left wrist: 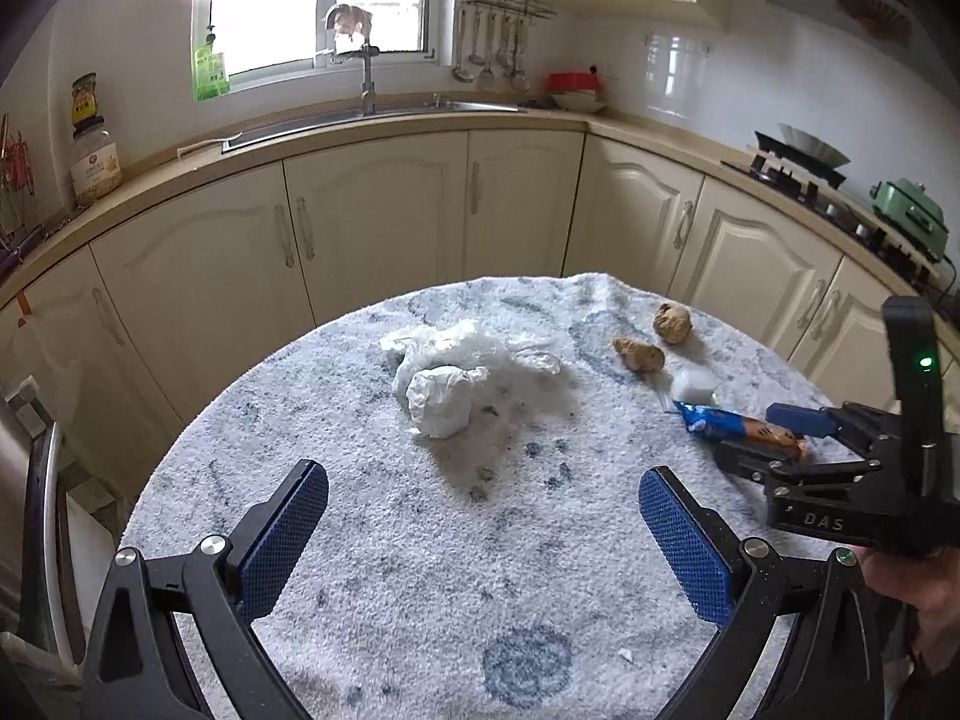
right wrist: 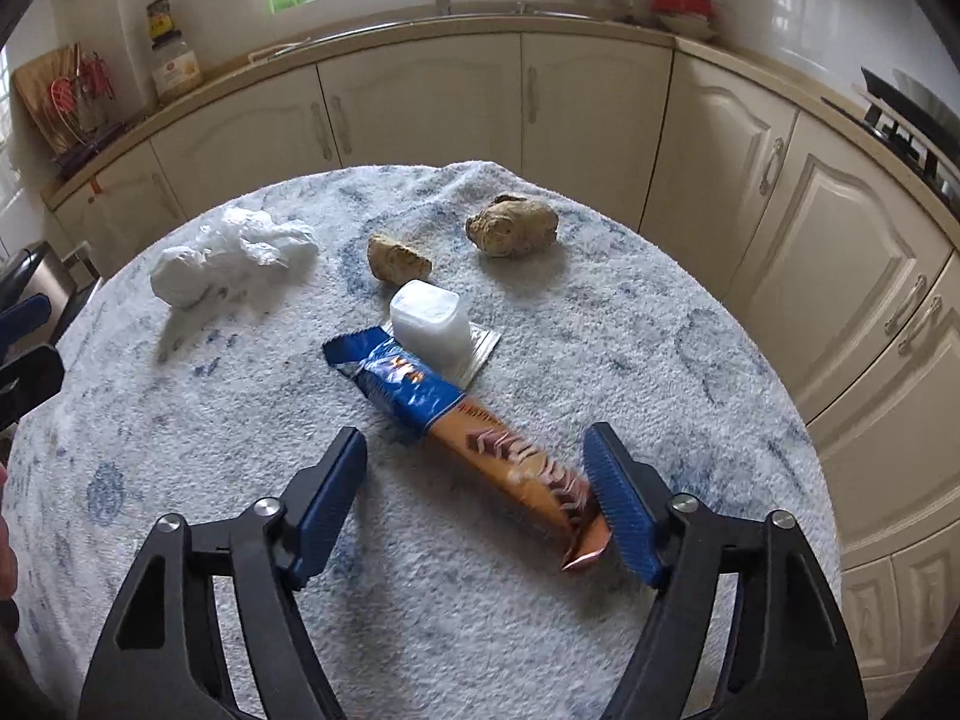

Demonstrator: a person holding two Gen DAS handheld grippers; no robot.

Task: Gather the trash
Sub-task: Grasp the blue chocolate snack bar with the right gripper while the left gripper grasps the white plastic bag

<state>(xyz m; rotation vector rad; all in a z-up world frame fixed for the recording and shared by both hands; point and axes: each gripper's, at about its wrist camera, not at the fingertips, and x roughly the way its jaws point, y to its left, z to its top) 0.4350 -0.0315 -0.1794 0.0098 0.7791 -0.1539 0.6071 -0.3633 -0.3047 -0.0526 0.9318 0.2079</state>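
The round table point(right wrist: 690, 312), covered with a white cloth with blue spots, was the largest thing, and all the trash lay on it. The crumpled white plastic bag point(left wrist: 447, 369) lay left of the table's middle, with nothing touching it. The long snack wrapper point(right wrist: 444, 414) (blue at the far end, orange at the near end) lay close to the middle, slanting toward the near right side of the table. A small white plastic cup point(right wrist: 429, 324) stood upside down just behind the wrapper's blue end, on a piece of foil. Two brownish lumps point(right wrist: 510, 225) lay farther back on the table, a little apart from each other.

The left gripper point(left wrist: 483, 540) hovered over the near part of the table with its fingers spread wide and nothing between them. The right gripper point(right wrist: 477, 501) was low over the wrapper with its fingers half spread; the orange end lay between them, against the right finger's pad point(right wrist: 621, 516), and the left finger stood clear of it.
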